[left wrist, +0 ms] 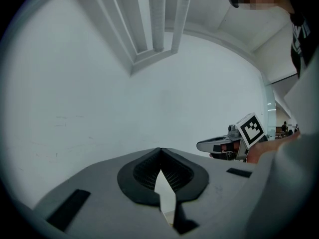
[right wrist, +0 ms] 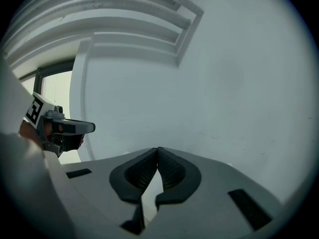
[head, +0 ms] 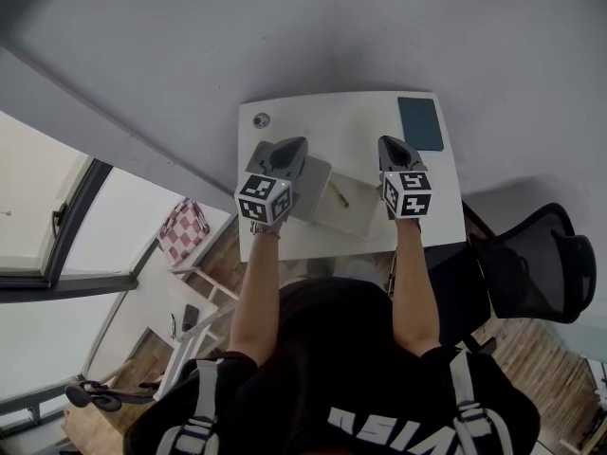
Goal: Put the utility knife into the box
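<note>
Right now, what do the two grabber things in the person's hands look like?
Both the left gripper and right gripper are grey and pointed, with black ribbed pads inside. Each carries a white cube printed with black square markers. The person wears a black short-sleeved top with white lettering.

Left gripper [left wrist: 160,150] — jaws pressed together — faces a white wall [left wrist: 99,108].

Table [head: 285,121] being viewed from high overhead, wall [left wrist: 99,108] being faced by both gripper cameras, left gripper [right wrist: 91,127] and right gripper [left wrist: 200,146] being caught in each other's views
</note>
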A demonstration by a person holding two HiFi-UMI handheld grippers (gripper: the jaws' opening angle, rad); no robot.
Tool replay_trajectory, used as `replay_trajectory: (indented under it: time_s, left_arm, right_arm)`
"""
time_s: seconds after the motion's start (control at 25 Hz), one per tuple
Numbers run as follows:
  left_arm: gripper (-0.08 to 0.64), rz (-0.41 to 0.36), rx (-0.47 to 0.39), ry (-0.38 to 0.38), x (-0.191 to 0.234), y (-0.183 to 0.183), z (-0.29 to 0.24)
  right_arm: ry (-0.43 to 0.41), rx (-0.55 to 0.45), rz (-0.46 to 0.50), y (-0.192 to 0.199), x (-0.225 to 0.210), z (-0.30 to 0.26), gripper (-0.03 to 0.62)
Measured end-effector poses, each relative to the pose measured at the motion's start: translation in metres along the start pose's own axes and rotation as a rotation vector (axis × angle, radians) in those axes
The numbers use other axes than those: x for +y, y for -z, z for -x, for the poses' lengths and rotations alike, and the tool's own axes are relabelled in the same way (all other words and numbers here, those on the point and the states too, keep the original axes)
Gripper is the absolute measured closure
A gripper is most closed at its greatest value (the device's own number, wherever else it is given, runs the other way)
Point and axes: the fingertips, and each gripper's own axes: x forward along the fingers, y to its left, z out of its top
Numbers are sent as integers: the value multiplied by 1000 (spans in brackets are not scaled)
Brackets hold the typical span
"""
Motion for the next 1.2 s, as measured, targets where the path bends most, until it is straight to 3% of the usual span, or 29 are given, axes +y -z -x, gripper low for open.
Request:
replay_trajectory:
  time_s: [0.56, 1.2]
  left_arm:
    - [535, -28, -80, -3, -2, -41, 2]
    - [535, -44, -88, -5, -4, -50, -5]
  right_arm:
    - [10, -103, 48, -47, -13, 12, 577]
    - [-3, -114, 48, -51, -23, 13, 578]
